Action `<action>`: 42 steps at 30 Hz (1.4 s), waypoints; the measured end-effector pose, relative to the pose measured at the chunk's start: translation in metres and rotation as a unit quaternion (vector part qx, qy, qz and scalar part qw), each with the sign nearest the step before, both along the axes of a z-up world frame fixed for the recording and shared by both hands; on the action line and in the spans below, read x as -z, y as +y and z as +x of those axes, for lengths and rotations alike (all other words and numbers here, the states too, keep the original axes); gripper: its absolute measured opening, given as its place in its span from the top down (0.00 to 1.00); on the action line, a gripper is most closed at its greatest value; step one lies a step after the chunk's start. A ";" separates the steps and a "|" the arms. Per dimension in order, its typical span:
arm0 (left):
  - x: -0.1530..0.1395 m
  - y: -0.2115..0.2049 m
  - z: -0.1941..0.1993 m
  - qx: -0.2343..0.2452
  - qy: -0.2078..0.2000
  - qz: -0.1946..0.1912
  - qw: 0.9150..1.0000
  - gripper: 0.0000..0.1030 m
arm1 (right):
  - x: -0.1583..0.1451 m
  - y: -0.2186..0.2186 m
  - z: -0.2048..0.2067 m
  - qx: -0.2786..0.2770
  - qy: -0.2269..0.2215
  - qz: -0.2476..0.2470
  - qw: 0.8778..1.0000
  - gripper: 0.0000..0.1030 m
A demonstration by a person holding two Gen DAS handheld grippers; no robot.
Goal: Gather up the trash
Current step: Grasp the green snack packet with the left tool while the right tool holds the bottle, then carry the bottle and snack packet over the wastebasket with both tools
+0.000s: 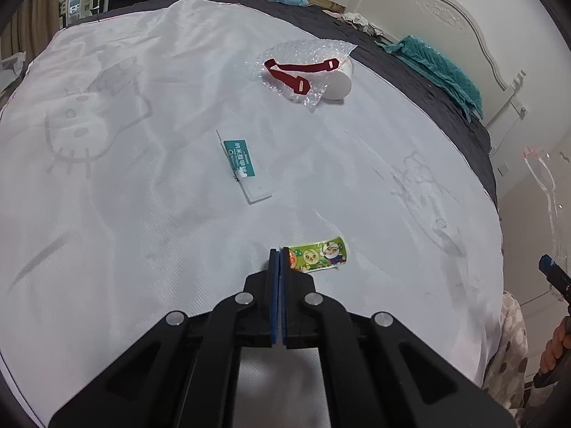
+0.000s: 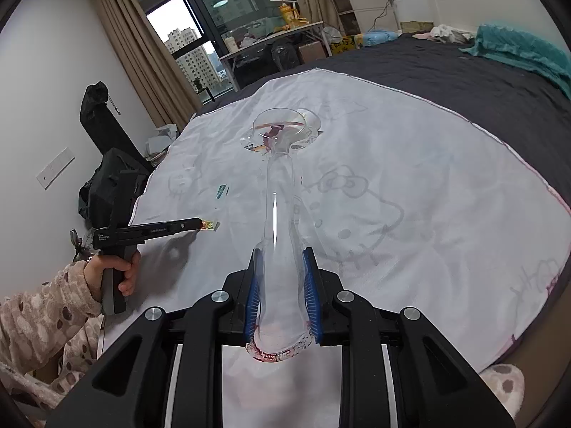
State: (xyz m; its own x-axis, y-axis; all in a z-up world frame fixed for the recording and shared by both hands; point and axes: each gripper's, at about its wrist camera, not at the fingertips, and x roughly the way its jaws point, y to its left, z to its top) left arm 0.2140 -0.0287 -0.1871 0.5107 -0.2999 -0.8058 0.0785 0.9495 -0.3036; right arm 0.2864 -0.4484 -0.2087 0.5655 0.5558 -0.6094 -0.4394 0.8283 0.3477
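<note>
L gripper (image 1: 279, 254) has its jaws fully together, blue pads (image 1: 274, 285) touching along their length, tips down on the white sheet (image 1: 142, 214). They nip the left end of a green cartoon wrapper (image 1: 318, 254), which lies flat on the sheet and sticks out to the right of the tips; it shows printed cartoon faces, and any text is too small to read. In the R wrist view the same gripper (image 2: 200, 224) is seen side-on with the wrapper (image 2: 210, 225) at its tip, held by a hand (image 2: 114, 271) in a spotted fleece sleeve (image 2: 43, 317). White lettering on the gripper body is too blurred to read for sure.

R gripper (image 2: 282, 267) has its jaws narrow but not together, blue pads (image 2: 309, 285) pressing both sides of a clear plastic bag (image 2: 280, 214) that stretches fwd to a wide mouth w/ red and orange marks.

Other trash on the sheet: a white card w/ teal label (image 1: 241, 166) carrying white Chinese characters, mid-sheet; beyond it bubble wrap (image 1: 303, 67) w/ a dark red strap (image 1: 296, 75) on top, and a white paper cup (image 1: 339, 83) on its side touching the wrap. The sheet has faint cat-cartoon outlines. A teal cloth (image 1: 442, 67) lies on the dark bedcover (image 1: 410, 71) near the white headboard (image 1: 446, 25).
</note>
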 end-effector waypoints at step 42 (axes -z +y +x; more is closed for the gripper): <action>-0.066 0.321 -0.236 -0.275 -0.066 0.070 0.957 1.00 | -0.041 0.342 -0.052 -0.345 -0.033 -0.088 0.934 0.79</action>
State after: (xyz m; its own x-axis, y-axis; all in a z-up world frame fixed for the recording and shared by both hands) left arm -0.0225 0.2921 -0.1212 0.6600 0.1502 -0.7361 -0.4162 0.8888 -0.1919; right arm 0.2342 -0.1066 -0.1681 0.1494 0.6970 -0.7014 -0.9056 0.3812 0.1860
